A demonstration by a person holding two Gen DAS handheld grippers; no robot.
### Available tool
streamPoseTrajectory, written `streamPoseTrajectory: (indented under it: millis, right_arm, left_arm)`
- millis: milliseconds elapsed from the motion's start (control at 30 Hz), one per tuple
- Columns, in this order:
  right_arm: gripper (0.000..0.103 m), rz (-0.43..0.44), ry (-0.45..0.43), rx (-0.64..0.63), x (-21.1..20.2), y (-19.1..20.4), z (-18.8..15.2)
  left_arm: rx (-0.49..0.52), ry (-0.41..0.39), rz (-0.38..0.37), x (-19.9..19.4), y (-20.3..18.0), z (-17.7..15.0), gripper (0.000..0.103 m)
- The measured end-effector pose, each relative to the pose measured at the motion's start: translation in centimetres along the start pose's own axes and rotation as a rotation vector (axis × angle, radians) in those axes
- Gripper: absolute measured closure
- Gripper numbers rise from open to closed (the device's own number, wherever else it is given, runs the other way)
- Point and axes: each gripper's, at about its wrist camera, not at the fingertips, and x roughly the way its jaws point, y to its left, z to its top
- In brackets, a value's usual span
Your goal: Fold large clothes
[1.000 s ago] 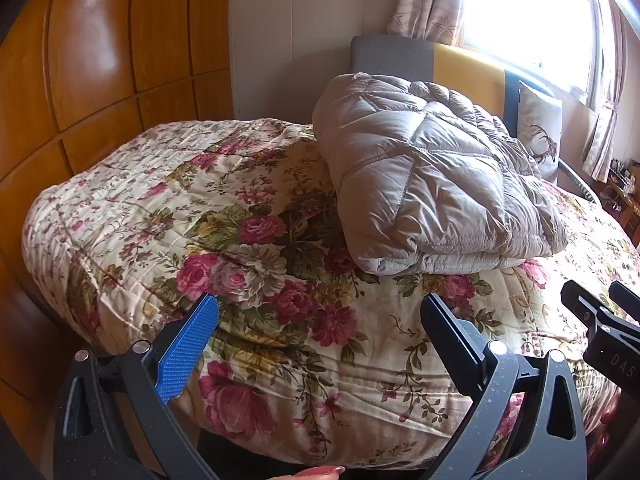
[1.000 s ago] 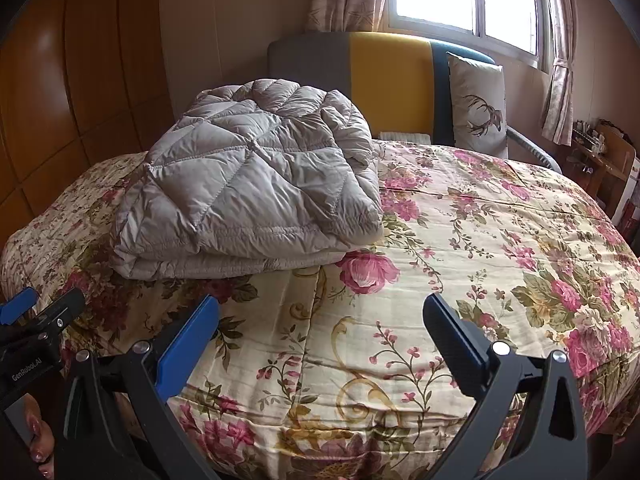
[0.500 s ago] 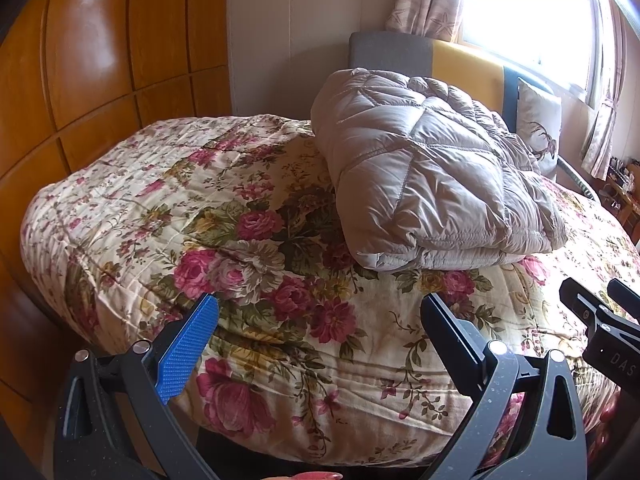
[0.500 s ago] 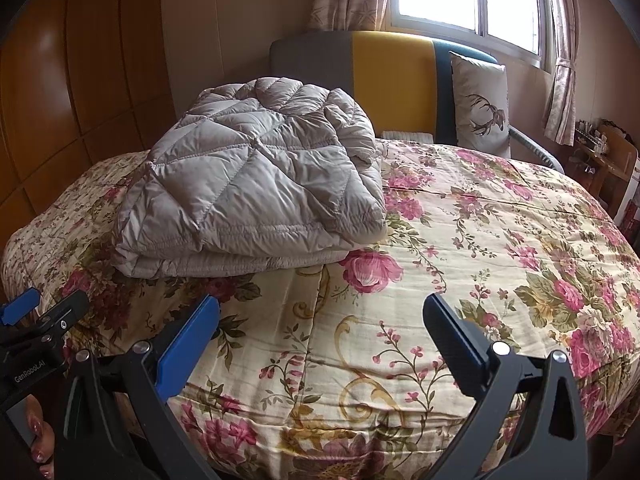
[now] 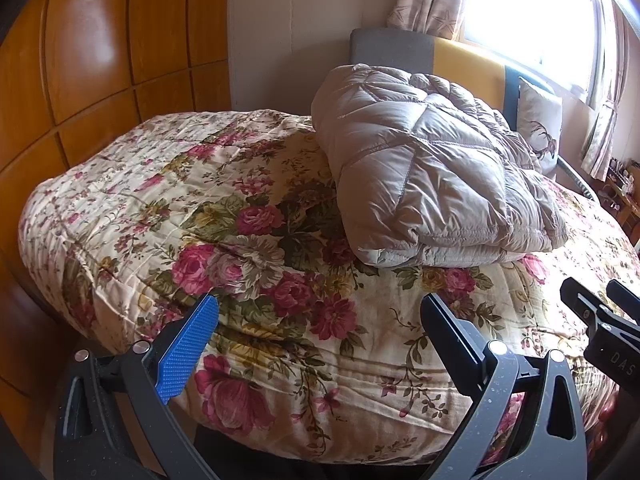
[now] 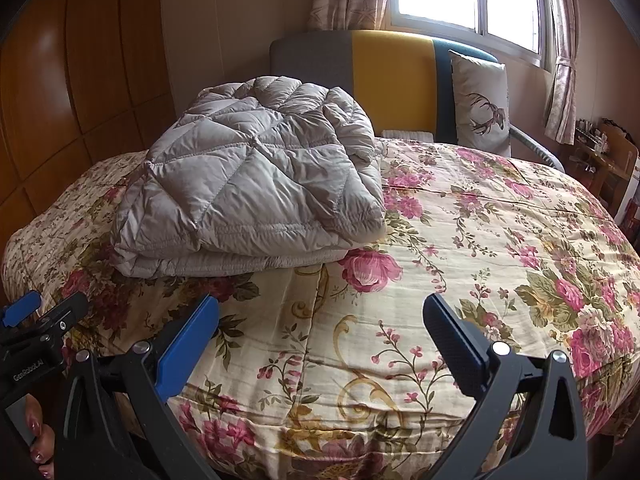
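A quilted, faintly shiny jacket (image 5: 420,176) is seen on a matt floral cloth bedspread (image 5: 200,208); glossy wood panels (image 5: 80,60) are shown behind.

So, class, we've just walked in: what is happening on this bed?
A person holds a tool in each hand at the foot of the bed. The left tool and right tool are both open and hold nothing. The grey padded coat lies folded on the flowered bedspread, apart from both tools. A deer pillow leans on the headboard.
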Motion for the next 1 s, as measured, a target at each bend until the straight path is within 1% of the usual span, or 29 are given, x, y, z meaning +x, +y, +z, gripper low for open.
streamPoseTrajectory:
  millis: [100, 533, 833, 1000]
  right_arm:
    - [0.002, 0.007, 0.011, 0.002, 0.19, 0.01, -0.09]
    - [0.002, 0.004, 0.008, 0.007, 0.25, -0.1, -0.15]
    - [0.002, 0.007, 0.011, -0.003, 0.32, 0.07, -0.23]
    - [0.002, 0.005, 0.014, -0.002, 0.38, 0.03, -0.22]
  left_arm:
    - [0.007, -0.005, 0.001, -0.08, -0.13, 0.01, 0.003]
    - [0.016, -0.002, -0.005, -0.11, -0.28, -0.06, 0.003]
    - [0.017, -0.004, -0.028, -0.27, -0.25, -0.02, 0.003]
    - [0.006, 0.019, -0.061, -0.07, -0.23, 0.07, 0.003]
